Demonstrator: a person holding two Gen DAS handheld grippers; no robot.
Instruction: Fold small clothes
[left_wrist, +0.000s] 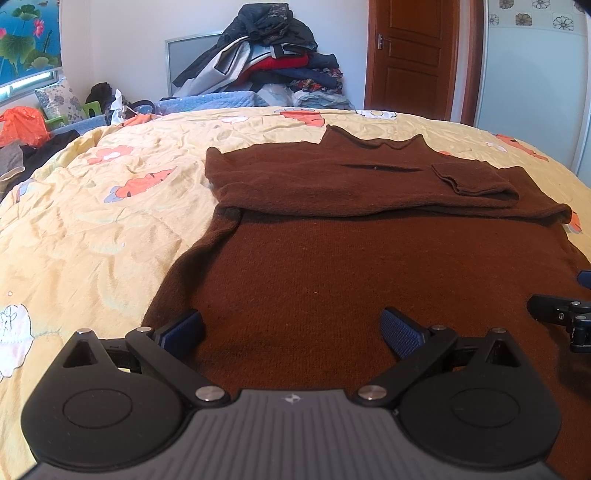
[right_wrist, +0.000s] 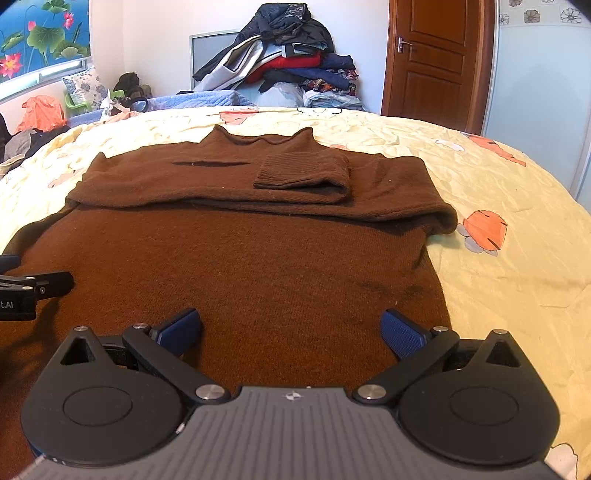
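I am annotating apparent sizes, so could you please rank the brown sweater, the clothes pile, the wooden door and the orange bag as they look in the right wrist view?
1. brown sweater, though nearest the camera
2. clothes pile and wooden door: too alike to rank
3. orange bag

We see a bed (left_wrist: 92, 229) under a wrinkled yellow quilt (right_wrist: 517, 295) with orange-and-white prints. A brown sweater (left_wrist: 369, 266) lies flat on it, center to lower right of the left wrist frame, sleeves folded across the chest, collar toward the top.
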